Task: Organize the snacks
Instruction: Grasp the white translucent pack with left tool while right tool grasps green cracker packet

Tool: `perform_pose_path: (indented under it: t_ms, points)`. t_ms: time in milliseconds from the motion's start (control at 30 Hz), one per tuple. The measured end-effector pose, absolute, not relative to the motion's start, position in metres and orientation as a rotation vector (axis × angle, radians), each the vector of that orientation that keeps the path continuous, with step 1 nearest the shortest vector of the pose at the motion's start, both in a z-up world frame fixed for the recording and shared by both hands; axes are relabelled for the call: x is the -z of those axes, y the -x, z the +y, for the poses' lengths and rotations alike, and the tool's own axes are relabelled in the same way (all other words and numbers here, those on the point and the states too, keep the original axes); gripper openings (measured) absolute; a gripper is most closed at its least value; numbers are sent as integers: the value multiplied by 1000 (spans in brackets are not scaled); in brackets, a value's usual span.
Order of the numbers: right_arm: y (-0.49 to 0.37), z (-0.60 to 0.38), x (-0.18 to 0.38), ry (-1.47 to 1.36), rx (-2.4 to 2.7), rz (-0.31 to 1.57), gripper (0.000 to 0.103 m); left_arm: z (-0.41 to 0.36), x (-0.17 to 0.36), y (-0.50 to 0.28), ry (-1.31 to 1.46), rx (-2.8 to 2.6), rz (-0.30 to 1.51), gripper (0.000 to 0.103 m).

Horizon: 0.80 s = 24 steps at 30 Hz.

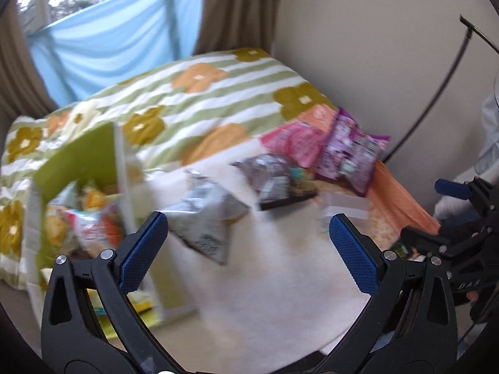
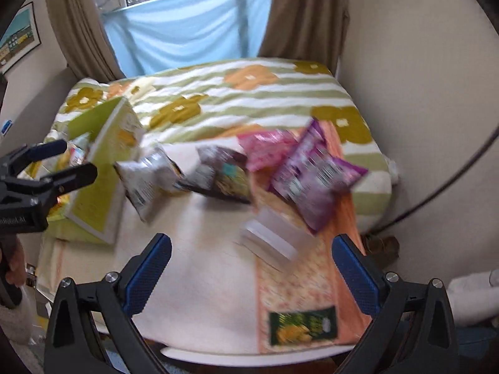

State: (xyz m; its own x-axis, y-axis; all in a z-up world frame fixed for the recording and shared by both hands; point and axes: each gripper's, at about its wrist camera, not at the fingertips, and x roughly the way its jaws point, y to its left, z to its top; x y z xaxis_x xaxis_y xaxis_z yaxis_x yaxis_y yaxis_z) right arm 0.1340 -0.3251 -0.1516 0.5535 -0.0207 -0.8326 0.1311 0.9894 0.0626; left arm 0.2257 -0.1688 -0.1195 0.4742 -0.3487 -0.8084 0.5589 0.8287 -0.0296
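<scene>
Both tongs (image 1: 248,240) (image 2: 252,260) agape — snack bags (image 2: 149,177) untouched

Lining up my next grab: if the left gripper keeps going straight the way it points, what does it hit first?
Probably the silver snack bag, which lies just ahead, somewhat left of centre between the open fingers of the left gripper. Dead centre looks like bare white tabletop. The picture is blurred, so depth is uncertain.
</scene>
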Motion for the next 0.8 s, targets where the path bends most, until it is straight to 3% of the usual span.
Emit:
perform_pose_path:
  t_ms: [400,800]
  points:
    - [-68,-370,211,-150,160,1072,103,-304,206,-206,-343,746,1094,103]
    - [-66,-352,258,-102,248,1135,103,-361,283,-211,-470,836,1173,103]
